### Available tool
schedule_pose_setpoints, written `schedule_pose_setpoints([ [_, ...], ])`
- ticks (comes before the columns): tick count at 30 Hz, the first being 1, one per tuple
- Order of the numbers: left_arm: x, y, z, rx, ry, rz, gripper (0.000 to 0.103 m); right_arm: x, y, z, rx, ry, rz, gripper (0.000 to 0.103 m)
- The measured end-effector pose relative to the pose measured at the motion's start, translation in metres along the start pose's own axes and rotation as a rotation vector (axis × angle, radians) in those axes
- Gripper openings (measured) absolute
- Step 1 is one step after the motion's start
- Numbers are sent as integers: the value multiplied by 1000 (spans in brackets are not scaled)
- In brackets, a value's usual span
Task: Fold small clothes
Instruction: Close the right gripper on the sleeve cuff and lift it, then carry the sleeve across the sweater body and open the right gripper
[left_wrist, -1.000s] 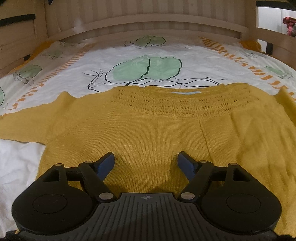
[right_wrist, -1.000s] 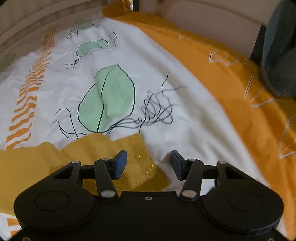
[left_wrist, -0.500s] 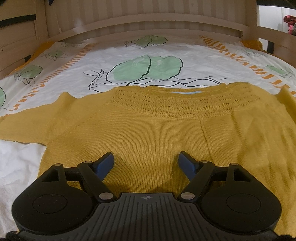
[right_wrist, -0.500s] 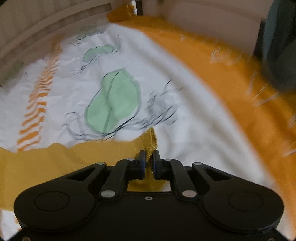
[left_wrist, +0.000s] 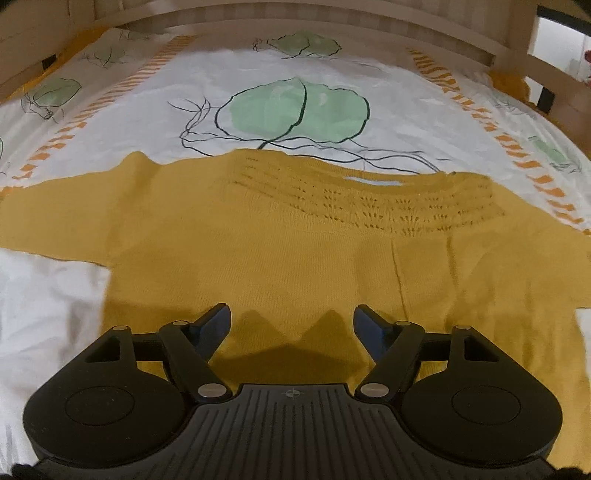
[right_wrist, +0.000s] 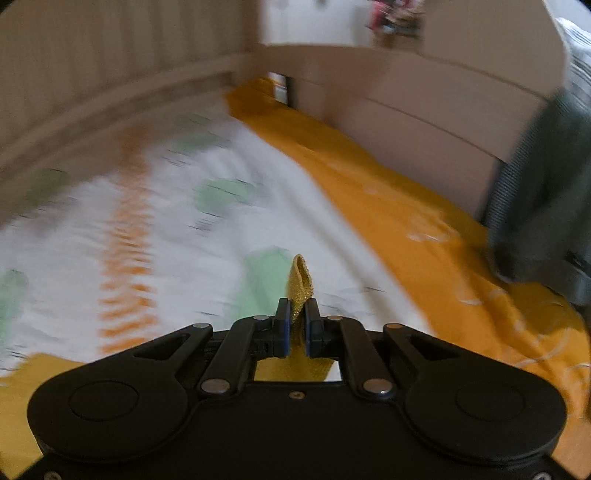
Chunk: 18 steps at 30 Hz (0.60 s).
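Note:
A mustard-yellow knitted sweater (left_wrist: 295, 251) lies flat on the bed, neckline away from me and its left sleeve (left_wrist: 55, 218) spread out. My left gripper (left_wrist: 291, 325) hovers over the sweater's lower body, jaws wide and closing a little, nothing between the blue pads. In the right wrist view my right gripper (right_wrist: 297, 325) is shut on the cuff of the sweater's right sleeve (right_wrist: 301, 280), which pokes up as a loop between the pads, lifted off the sheet. More yellow knit (right_wrist: 22, 384) trails at lower left.
A white sheet (left_wrist: 295, 74) with green leaf prints and orange stripes covers the bed, with an orange border (right_wrist: 388, 206) on the right. Wooden rails (left_wrist: 295, 14) enclose the bed. A grey-green garment (right_wrist: 539, 199) hangs over the right rail.
The right gripper closed on the sleeve cuff, then rose with it, the bed dropping away below. The left gripper lifted slightly and tipped, showing more of the sweater.

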<state>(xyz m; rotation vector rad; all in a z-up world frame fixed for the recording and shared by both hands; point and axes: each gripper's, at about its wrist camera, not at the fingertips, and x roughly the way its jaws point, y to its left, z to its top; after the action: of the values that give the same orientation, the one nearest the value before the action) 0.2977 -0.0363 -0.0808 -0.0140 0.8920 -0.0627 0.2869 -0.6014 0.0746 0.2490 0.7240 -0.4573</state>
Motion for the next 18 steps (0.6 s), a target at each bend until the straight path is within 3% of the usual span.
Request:
schedule_pose_setpoints([
  [5,-28,27,4,-7,2,-49,72,-35,93,14,-37,-20,203,13],
  [10,-51,60,3,2,-5,-55,72,-56,202,3,-88,-4,422,13],
  [18,-62,115,-13,-15,2,-17,72,-43,370,-69,-152,91,678,13],
])
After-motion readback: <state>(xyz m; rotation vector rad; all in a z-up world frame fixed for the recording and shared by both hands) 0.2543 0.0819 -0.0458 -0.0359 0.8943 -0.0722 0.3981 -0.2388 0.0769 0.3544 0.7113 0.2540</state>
